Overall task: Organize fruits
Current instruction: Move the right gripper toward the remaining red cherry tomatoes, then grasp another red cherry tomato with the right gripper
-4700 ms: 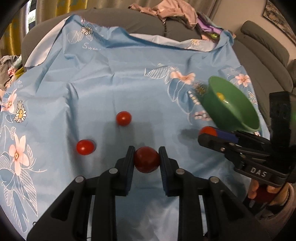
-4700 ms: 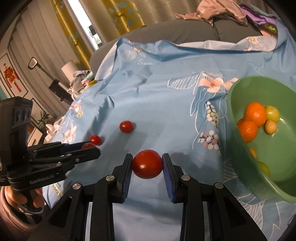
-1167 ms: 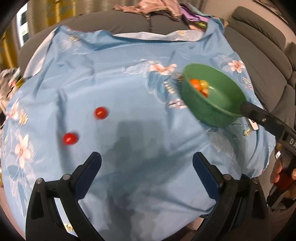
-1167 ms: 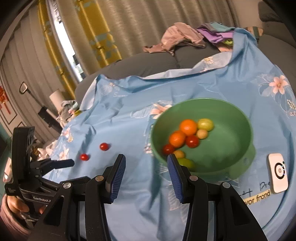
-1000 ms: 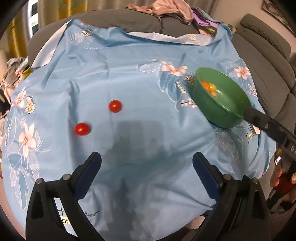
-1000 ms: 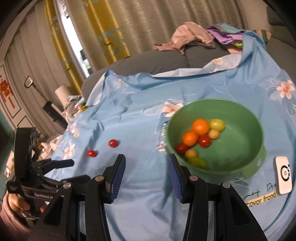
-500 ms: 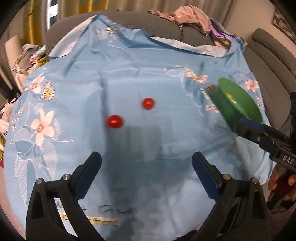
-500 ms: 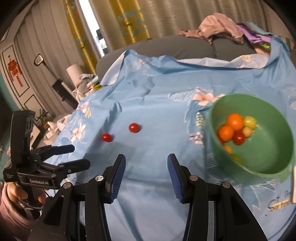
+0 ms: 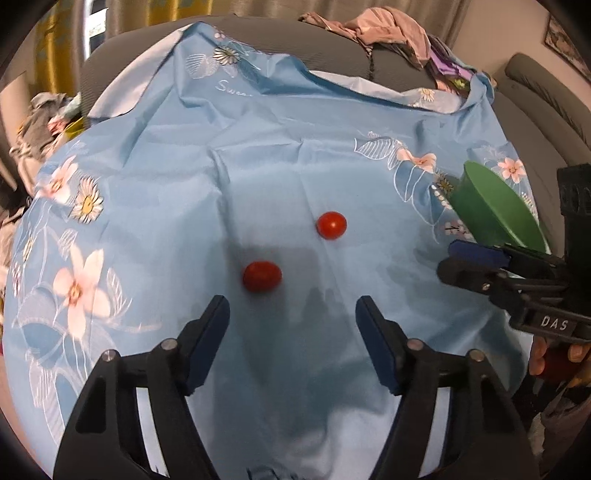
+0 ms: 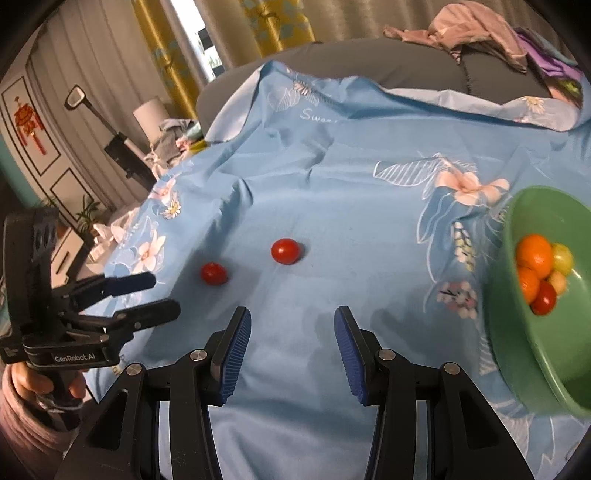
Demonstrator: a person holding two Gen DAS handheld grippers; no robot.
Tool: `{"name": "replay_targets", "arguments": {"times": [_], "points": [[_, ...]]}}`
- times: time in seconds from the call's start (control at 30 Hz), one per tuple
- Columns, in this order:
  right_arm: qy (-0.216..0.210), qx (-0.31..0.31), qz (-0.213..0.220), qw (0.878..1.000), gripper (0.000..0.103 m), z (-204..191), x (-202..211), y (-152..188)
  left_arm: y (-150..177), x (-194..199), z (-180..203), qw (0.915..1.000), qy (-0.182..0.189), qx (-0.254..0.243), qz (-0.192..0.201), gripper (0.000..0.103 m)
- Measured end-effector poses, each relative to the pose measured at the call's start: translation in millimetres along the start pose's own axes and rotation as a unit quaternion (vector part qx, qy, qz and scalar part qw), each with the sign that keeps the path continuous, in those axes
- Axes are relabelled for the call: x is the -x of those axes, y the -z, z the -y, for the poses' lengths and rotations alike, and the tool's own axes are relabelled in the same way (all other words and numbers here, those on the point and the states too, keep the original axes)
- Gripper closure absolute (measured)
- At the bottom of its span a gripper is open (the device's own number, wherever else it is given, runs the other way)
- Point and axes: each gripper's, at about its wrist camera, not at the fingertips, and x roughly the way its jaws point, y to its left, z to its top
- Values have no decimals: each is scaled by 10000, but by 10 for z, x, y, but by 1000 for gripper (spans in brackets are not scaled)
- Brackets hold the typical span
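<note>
Two red tomatoes lie on the blue floral cloth. The near tomato [image 9: 261, 276] [image 10: 213, 273] is just ahead of my left gripper [image 9: 292, 314], a little left of its centre. The far tomato [image 9: 331, 225] [image 10: 284, 251] lies ahead of my right gripper [image 10: 291, 325]. Both grippers are open and empty. The green bowl [image 10: 513, 295] [image 9: 491, 210] stands at the right and holds oranges, a red tomato and yellow-green fruits. The right gripper also shows in the left wrist view [image 9: 476, 264], and the left gripper shows in the right wrist view [image 10: 147, 293].
The cloth [image 9: 258, 155] covers a grey sofa [image 9: 332, 48]. A pile of clothes [image 10: 480, 26] lies on the sofa back. More clothes [image 9: 44, 110] sit off the left edge. Yellow curtains [image 10: 280, 26] hang behind.
Both grippers have come down and forward toward the two tomatoes. The left jaws have narrowed but stay open. Earlier, each gripper held a tomato; those are now in the bowl.
</note>
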Motion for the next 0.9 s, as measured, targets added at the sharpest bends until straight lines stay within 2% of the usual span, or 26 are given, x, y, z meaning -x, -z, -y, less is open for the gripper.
{"name": "replay_targets", "arguments": {"times": [0.07, 0.13, 0.17, 0.3, 0.43, 0.7, 0.77, 0.83, 0.9], "points": [[55, 60, -92, 9999, 55, 1, -118, -48, -56, -99, -5, 9999, -38, -137, -62, 36], [60, 113, -157, 9998, 55, 4, -210, -98, -98, -195, 1, 9994, -58, -298, -155, 46], [60, 131, -183, 9997, 55, 3, -249, -122, -112, -233, 7, 9991, -76, -373, -187, 47], [81, 263, -280, 9992, 55, 5, -394, -240, -190, -384, 23, 9971, -153, -671, -315, 48], [-80, 292, -413, 9987, 55, 33, -585, -393, -237, -507, 35, 9942, -271, -928, -466, 48], [-199, 708, -669, 9950, 55, -113, -952, -567, -287, -587, 40, 9896, -312, -1237, -663, 51], [-197, 754, -726, 9943, 55, -144, -1040, -586, -298, -603, 51, 9882, -336, -1316, -714, 53], [-171, 807, -784, 9935, 56, -172, -1098, -584, -319, -625, 33, 9880, -284, -1308, -766, 60], [-173, 801, -790, 9935, 65, -162, -1103, -586, -328, -642, 9, 9882, -235, -1270, -818, 64]]}}
